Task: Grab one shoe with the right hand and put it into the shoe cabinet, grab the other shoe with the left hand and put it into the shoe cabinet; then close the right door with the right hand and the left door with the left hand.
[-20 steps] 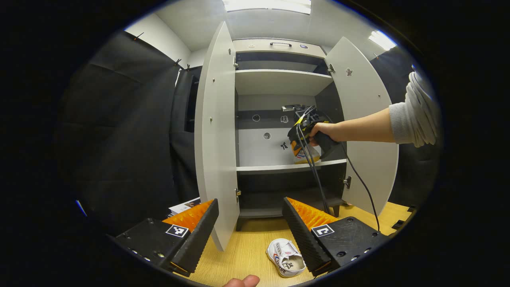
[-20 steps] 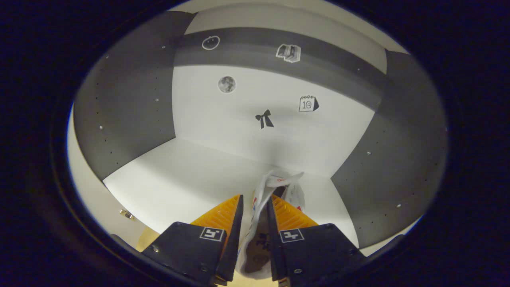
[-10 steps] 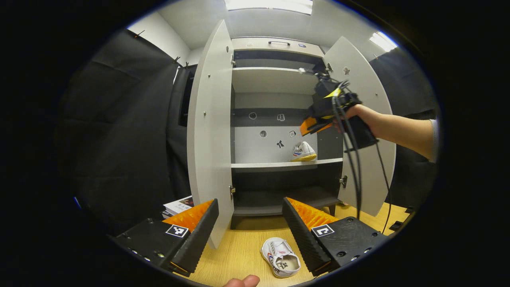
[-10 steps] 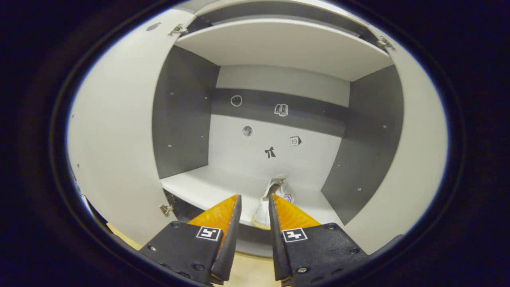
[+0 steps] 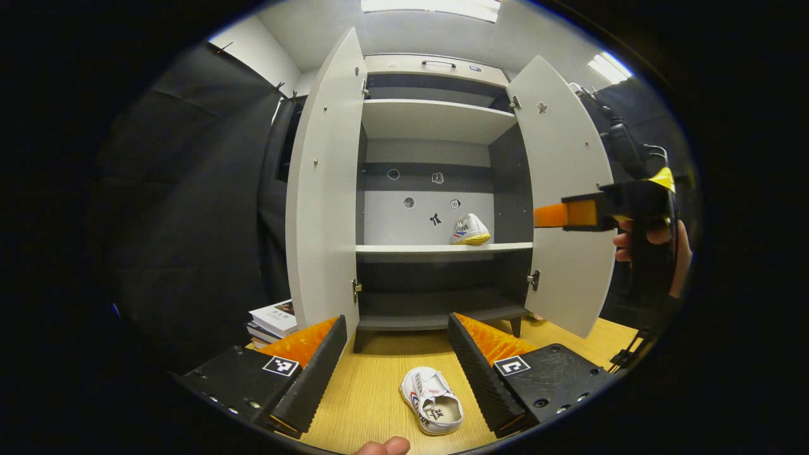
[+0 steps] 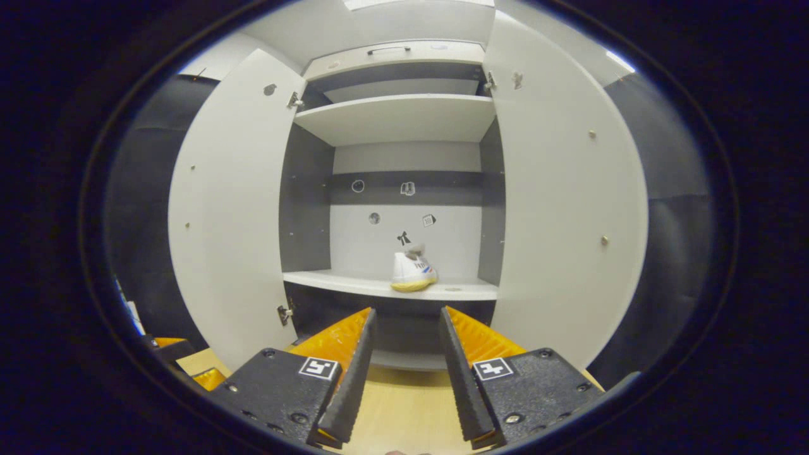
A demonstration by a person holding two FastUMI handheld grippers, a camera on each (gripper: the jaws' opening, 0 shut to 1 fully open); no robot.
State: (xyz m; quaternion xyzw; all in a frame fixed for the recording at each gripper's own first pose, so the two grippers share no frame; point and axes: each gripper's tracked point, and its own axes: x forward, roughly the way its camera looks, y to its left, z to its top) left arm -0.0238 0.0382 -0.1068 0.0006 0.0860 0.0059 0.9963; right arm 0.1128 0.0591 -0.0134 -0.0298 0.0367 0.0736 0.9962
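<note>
Shoe cabinet [image 5: 436, 189] with both doors swung wide; one shoe [image 5: 470, 230] is stood on the middle shelf [image 5: 411, 249], toward its right end. The second shoe [image 5: 432, 409] is seen on the table [image 5: 373, 404], opening upward, between the widely parted fingers of the left gripper [image 5: 397, 373], nearer the right finger. The right gripper [image 6: 404, 373], fingers parted and empty, is held in front of the cabinet. A centred grasp across the shoe's sides is advised. Free shelf room is left beside the placed shoe; the left door [image 5: 322, 189] edge should be cleared.
</note>
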